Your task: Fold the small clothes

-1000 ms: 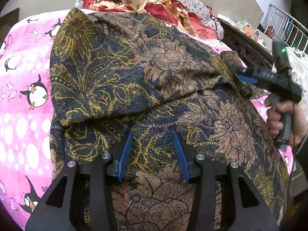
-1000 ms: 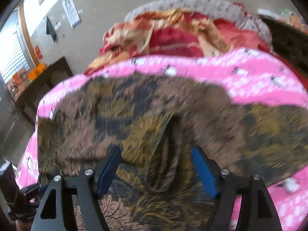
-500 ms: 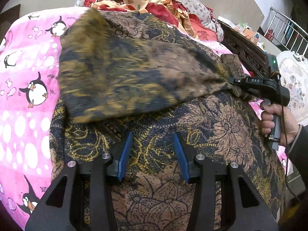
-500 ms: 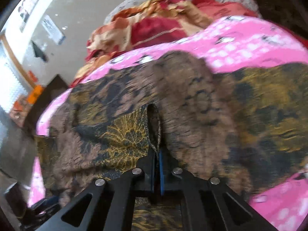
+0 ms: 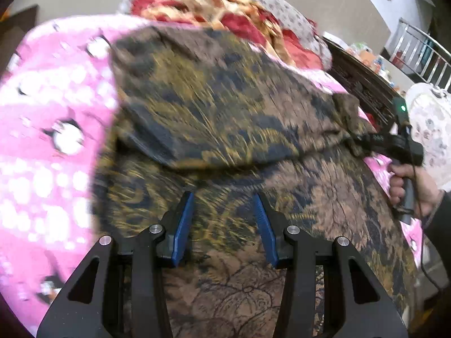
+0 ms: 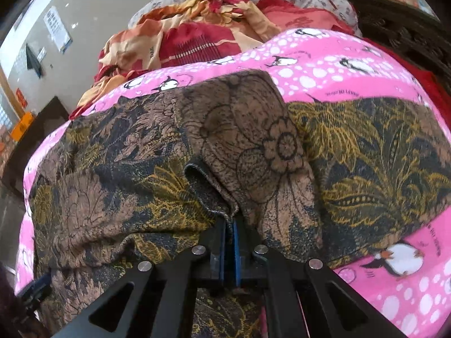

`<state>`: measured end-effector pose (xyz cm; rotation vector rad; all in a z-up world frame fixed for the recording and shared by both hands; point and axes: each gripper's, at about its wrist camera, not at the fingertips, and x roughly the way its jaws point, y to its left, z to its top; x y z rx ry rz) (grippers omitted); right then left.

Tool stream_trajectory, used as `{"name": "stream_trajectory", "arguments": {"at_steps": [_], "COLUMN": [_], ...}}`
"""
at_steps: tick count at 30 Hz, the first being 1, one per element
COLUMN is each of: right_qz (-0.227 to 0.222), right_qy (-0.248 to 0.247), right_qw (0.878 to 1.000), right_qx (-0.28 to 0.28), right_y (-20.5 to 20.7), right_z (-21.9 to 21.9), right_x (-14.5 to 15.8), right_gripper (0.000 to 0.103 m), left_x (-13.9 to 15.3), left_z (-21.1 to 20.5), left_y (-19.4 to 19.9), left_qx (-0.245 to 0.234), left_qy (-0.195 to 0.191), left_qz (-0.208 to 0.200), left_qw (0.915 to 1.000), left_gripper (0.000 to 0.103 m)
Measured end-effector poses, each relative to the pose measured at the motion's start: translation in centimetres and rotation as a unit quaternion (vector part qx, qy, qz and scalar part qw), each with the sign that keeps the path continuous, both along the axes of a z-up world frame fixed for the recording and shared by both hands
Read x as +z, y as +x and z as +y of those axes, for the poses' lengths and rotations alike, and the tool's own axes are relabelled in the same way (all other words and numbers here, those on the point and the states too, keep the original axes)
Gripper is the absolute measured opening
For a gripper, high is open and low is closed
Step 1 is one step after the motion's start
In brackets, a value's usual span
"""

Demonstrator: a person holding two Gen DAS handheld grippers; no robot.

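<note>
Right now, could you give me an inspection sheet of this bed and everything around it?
Surface: pink penguin blanket over the bed.
Job's things: brown and gold flowered garment spread out, one part folded over.
Clutter: red and orange bedding heaped at the far end.
Grippers: right gripper shut on the garment's hem; left gripper open above the cloth.
Cables: black cable hanging from the right handle.
Surroundings: dark carved wooden frame, metal railing, papers on the wall.

Bright, even indoor light; left view motion-blurred, right view sharp (both fisheye-warped at edges).
</note>
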<state>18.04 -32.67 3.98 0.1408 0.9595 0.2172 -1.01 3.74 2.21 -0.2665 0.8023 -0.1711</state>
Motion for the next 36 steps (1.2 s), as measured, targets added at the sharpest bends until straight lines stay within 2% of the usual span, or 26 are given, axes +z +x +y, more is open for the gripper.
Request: {"name": "stream_trajectory", "arguments": {"at_steps": [2,4,6,8,9,11,12,13,14,15,17,19,20,22,23,24,25,26,28,31,33,35,36], "right_qz": [-0.002,-0.040,-0.087,-0.107,-0.102,-0.077,-0.045,-0.012,0.020,0.015,0.010,-0.022,-0.039,-0.049,-0.039,-0.023,0.004,0.015,0.008,-0.044,-0.063,-0.033,0.004], "right_qy": [-0.022,-0.037,-0.037,-0.016,0.005,0.003,-0.016,-0.031,-0.022,0.006,0.001,0.000,0.018,0.037,0.032,0.014,-0.016,-0.022,-0.017,-0.031,-0.039,-0.090,-0.124], "right_qw": [1.000,0.998,0.995,0.994,0.993,0.994,0.997,0.998,0.998,0.999,0.999,0.999,0.998,0.997,0.998,0.999,1.000,0.999,1.000,0.997,0.993,0.988,0.984], "right_qx": [0.007,0.011,0.014,0.035,0.062,0.077,0.068,0.057,0.050,0.042,0.039,0.036,0.034,0.037,0.033,0.028,0.023,0.024,0.019,0.050,0.088,0.117,0.129], "right_y": [0.0,-1.4,-3.2,-4.2,-4.3,-3.6,-2.8,-2.2,-1.7,-1.7,-1.6,-1.3,-0.8,0.4,1.4,2.1,2.9,3.4,3.1,0.3,-1.9,-2.7,-2.6], "right_z": [0.5,0.7,1.0,1.8,2.5,3.5,3.4,3.1,2.4,1.5,1.3,1.4,1.4,1.9,2.3,2.9,3.5,3.7,3.6,4.6,6.0,7.3,7.9], "right_x": [1.0,3.1,5.0,5.7,5.3,3.7,1.7,0.3,-1.1,-0.8,0.7,2.4,3.4,4.0,3.5,2.6,1.2,0.4,0.8,3.1,3.4,1.2,-0.7], "right_gripper": [0.002,0.005,0.011,0.015,0.016,0.017,0.017,0.017,0.017,0.017,0.017,0.019,0.019,0.022,0.029,0.031,0.031,0.031,0.031,0.033,0.046,0.049,0.050], "left_x": [1.8,3.5,4.3,3.5,2.6,-0.5,-1.3,-1.2,-1.0,-0.4,1.5,3.3,3.5,2.5,1.5,-0.1,-0.2,0.1,1.0,2.7,2.9,2.3,1.7], "left_z": [0.6,1.4,1.6,1.4,1.3,1.5,1.6,1.6,1.8,1.9,2.3,3.0,3.2,3.3,3.5,3.9,3.9,3.8,3.6,3.5,3.0,2.0,1.2], "left_y": [0.0,1.4,3.6,6.3,7.1,8.4,8.4,7.9,8.0,7.9,7.9,9.4,10.7,13.6,14.7,15.6,15.5,15.3,14.5,11.3,9.0,8.1,7.9], "left_qx": [0.015,0.032,0.038,0.048,0.060,0.076,0.070,0.062,0.058,0.061,0.083,0.097,0.100,0.107,0.111,0.111,0.106,0.097,0.094,0.097,0.096,0.086,0.078], "left_qy": [0.006,-0.009,-0.021,-0.014,0.001,0.027,0.028,0.033,0.034,0.035,0.037,0.029,0.030,0.047,0.059,0.064,0.070,0.086,0.097,0.068,0.050,0.049,0.055], "left_qz": [-0.029,-0.044,-0.047,-0.026,-0.008,0.049,0.050,0.026,0.031,0.033,0.005,-0.018,-0.014,0.019,0.044,0.073,0.067,0.057,0.055,0.017,0.005,0.016,0.023], "left_qw": [0.9994,0.9985,0.9979,0.9984,0.9982,0.9955,0.9959,0.9972,0.9972,0.9970,0.9959,0.9947,0.9944,0.9929,0.9910,0.9891,0.9896,0.9899,0.9893,0.9928,0.9941,0.9950,0.9952], "left_gripper": [0.043,0.044,0.044,0.044,0.044,0.044,0.043,0.043,0.043,0.043,0.043,0.045,0.045,0.045,0.045,0.045,0.046,0.046,0.046,0.046,0.046,0.046,0.046]}}
